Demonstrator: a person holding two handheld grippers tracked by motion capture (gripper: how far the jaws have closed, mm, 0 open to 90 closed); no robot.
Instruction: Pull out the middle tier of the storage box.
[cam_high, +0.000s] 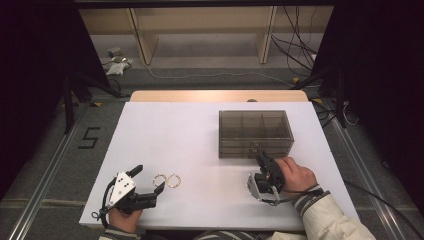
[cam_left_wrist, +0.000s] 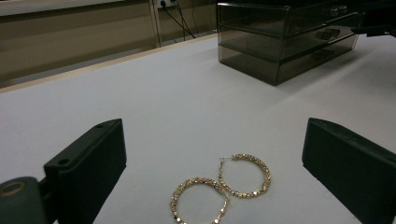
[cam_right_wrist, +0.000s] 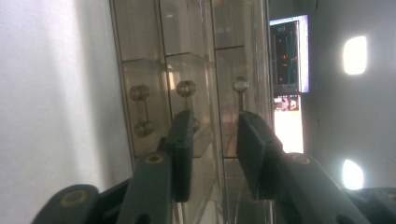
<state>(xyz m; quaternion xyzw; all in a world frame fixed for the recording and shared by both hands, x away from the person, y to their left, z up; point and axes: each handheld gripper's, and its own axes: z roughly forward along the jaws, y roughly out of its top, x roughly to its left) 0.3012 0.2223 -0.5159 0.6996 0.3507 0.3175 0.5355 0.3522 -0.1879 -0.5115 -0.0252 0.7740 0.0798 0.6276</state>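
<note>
Over on the left, the left tongs (cam_high: 150, 181) rest low on the white surface (cam_high: 200, 145), jaws spread wide apart and gripping nothing. Just beyond their tips lie two gold hoop earrings (cam_high: 167, 180), flat on the surface and touching each other; from the left gripper view the pair (cam_left_wrist: 222, 186) sits squarely in the gap between the two black jaws. That reads like a hand parked in waiting, lined up on the earrings so it can close on one once there is somewhere to put it.

Moving right, well away from the earrings, stands the smoky clear drawer box (cam_high: 255, 133), its compartments open on top and its shallow drawers facing the person. The right tongs (cam_high: 261, 159) are up against that front face, turned on their side. In the right gripper view the jaws stand narrowly apart around a small drawer handle (cam_right_wrist: 240, 95), one jaw on each side of its bar; I can't tell whether the pads are pressing on it yet. My read: this hand is going for a drawer pull, which is why it is rolled over, so the jaws straddle the bar.
</note>
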